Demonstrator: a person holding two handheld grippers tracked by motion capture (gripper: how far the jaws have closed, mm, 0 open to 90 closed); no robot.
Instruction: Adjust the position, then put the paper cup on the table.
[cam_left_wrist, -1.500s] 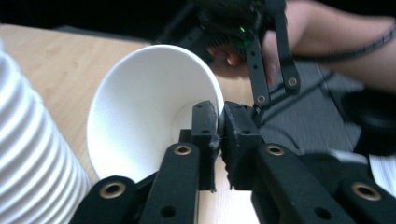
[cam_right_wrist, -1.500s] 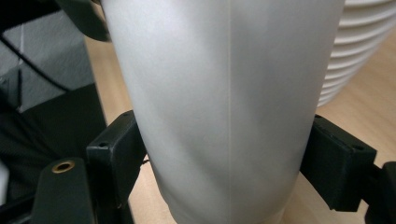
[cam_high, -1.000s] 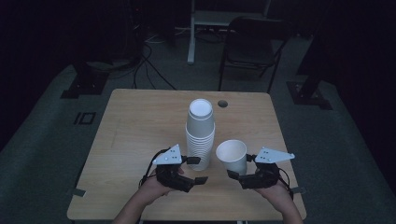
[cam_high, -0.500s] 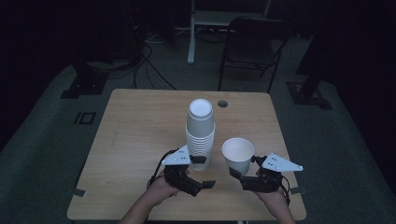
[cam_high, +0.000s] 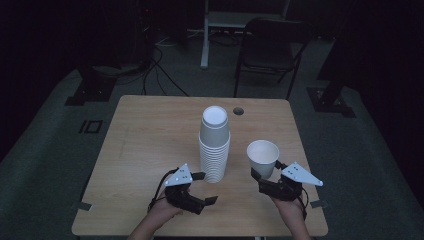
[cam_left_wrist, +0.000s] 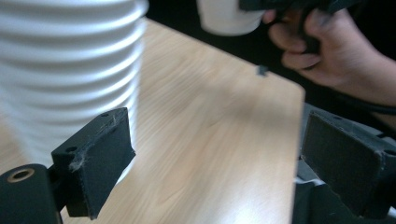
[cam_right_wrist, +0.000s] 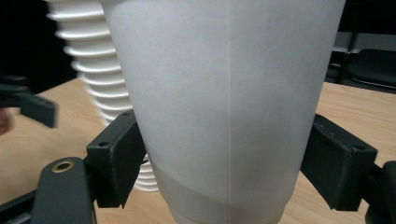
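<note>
Grippers sit at the near edge of the pale wooden table (cam_high: 150, 135) in the high view: the left gripper (cam_high: 202, 187), at seven o'clock from the tall stack of white ribbed paper cups (cam_high: 214, 145), has just been opening with nothing between its jaws, while the right gripper (cam_high: 265, 176) clasps a single white paper cup (cam_high: 262, 157) upright at four o'clock from the stack. Left gripper view: the jaws gape over bare wood, the stack (cam_left_wrist: 65, 70) at ten o'clock. Right gripper view: both pads press the cup's (cam_right_wrist: 224, 93) sides.

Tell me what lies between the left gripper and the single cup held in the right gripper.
The foot of the cup stack stands between the left gripper and the single cup in the high view; otherwise bare table.
</note>
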